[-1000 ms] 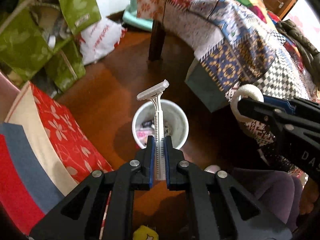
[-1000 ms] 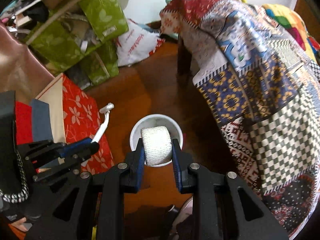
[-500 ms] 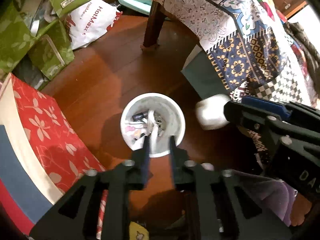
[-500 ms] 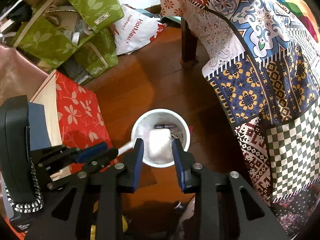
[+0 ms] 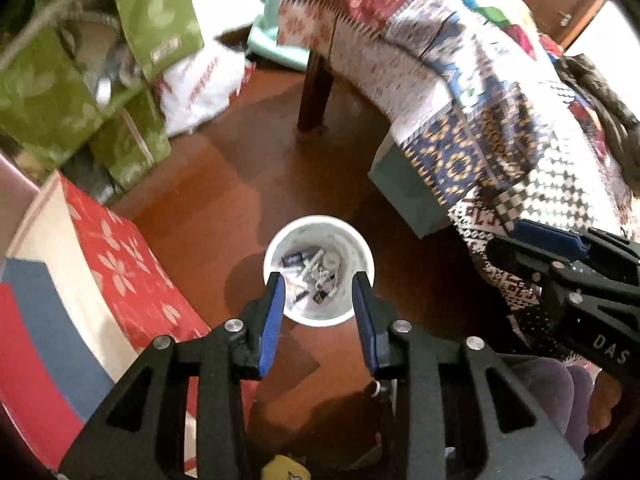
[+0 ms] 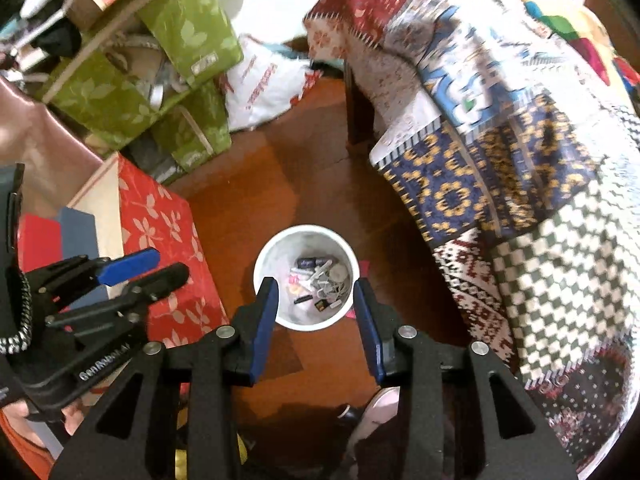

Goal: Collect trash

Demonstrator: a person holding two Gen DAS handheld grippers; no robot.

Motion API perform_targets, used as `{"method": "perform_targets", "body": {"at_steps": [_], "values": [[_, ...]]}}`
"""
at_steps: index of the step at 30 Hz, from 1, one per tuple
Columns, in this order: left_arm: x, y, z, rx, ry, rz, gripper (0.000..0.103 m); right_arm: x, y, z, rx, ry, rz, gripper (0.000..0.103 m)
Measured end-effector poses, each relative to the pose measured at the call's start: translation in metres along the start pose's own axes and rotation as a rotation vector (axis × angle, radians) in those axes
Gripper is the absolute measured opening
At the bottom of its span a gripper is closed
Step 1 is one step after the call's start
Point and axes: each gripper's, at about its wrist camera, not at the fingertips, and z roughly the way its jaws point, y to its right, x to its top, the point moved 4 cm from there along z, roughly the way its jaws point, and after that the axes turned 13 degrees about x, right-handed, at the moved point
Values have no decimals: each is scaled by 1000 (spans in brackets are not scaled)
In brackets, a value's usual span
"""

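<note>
Both grippers hang above the white bin (image 5: 319,236) on the wooden floor (image 5: 224,184), the left gripper (image 5: 318,280) and right gripper (image 6: 315,286) with jaws parted and nothing between them, the right's having just been opening. Small trash (image 6: 320,280) lies inside the bin. The drop looks done; next comes finding more litter near the bin.

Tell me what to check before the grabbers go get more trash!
1. Left gripper empty: ok, jaws apart after just opening, nothing between them.
2. Right gripper empty: ok, jaws likewise just opened, nothing between them.
3. White bin upright on the wooden floor: ok.
4. Trash inside the bin: ok, small bits lie at the bottom.
5. Room left in the bin: ok, far from full.
6. Next trash piece in view: cannot tell.
</note>
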Motion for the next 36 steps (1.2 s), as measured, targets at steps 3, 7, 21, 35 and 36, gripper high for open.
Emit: {"method": "perform_targets", "body": {"at_steps": [3,7,21,35,36], "values": [[4,4,-34,4,78,25,33,-5,-2,-31,-22,57,-4,36],[7,13,-87,-30,186,43,33,-17,-9,-80,-64,168,-20,36],[-26,64,-288,-248,635,137,33,-100,-53,-275,-253,657,-1,36],[-102,60,-371,-342,862,235,55,-176,-100,-342,-398,921,73,37],[-106,59,-373,-336,875,235,65,-179,-102,-342,-404,925,81,46]]}}
